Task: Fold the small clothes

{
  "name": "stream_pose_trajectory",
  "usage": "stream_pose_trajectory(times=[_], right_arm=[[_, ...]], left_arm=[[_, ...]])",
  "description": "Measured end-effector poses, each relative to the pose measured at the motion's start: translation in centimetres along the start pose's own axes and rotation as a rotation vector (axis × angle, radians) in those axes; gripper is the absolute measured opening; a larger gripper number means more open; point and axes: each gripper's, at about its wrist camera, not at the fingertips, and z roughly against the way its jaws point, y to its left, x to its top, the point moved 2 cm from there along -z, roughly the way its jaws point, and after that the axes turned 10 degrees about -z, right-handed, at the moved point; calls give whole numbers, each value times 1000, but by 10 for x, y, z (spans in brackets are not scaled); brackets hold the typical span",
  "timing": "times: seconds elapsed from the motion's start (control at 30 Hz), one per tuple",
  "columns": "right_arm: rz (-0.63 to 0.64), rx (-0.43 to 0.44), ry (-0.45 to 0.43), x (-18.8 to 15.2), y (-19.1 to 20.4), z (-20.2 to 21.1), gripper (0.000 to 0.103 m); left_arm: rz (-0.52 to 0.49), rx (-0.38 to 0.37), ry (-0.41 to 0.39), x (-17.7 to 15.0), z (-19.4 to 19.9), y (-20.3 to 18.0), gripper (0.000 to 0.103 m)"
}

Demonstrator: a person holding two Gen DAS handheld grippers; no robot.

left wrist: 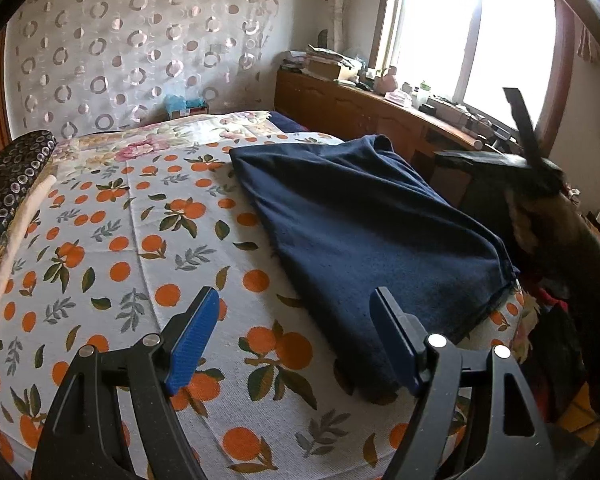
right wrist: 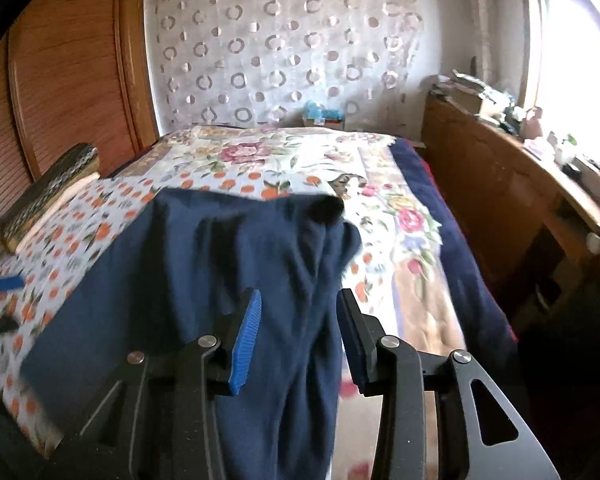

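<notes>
1. The navy garment (left wrist: pixel 364 216) lay on the orange-print sheet (left wrist: pixel 112 248) on the bed, over toward the window side, with one end bunched and lifted off the sheet.
2. My left cam showed it from the side as a folded slab, its near corner sitting just in front of my left gripper (left wrist: pixel 296 340). That gripper was spread wide, nothing between the blue pads (left wrist: pixel 194 338), hovering over the sheet.
3. My right cam saw what the left one didn't: a gathered strip of the navy garment (right wrist: pixel 276 280) ran down between the fingers of my right gripper (right wrist: pixel 298 340). There was a visible gap on both sides of the cloth, so the fingers were apart and not pinching it. The shot was blurry, though.
4. The left cam caught the right gripper (left wrist: pixel 528 152) from outside, as a dark smeared shape at the far edge of the garment; couldn't read its fingers from there.
5. Only the right view showed the floral quilt (right wrist: pixel 284 156) further up the bed and the wooden wardrobe (right wrist: pixel 60 80) on the left.
6. Both showed the circle-pattern curtain (left wrist: pixel 132 40) and the cluttered wooden ledge (left wrist: pixel 380 100) under the window (left wrist: pixel 460 32).
</notes>
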Motion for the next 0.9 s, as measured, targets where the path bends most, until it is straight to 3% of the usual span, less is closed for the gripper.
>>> stream_pose_trajectory(times=[0.27,0.3,0.33,0.47,0.6,0.67,0.77,0.9], right_arm=[[-44,-64,133,34,-6,-90,38],[-42,-64,143,35,-5,-94,15],[-42,-45,149,35,-4,-94,4],[-31,-45,59,39,-8,-69,4],[-122,-135,37,42,-32,-58,3],[-106,-233,55,41,-35,-63,4],[-118,-177,95,38,-36,-66,10],[-75,-134,74,33,-29,-46,23]], left_arm=[[-13,-19,23,-3,-5,-4,78],[-17,-21,27,-4,-6,-5,78],[-20,-24,30,-4,-6,-6,78],[-27,-31,45,-5,-10,-10,78],[-27,-37,61,-6,-15,-11,78],[-28,-40,69,-5,-17,-12,78],[-32,-45,83,-6,-18,-13,78],[-28,-61,93,-7,-22,-15,78]])
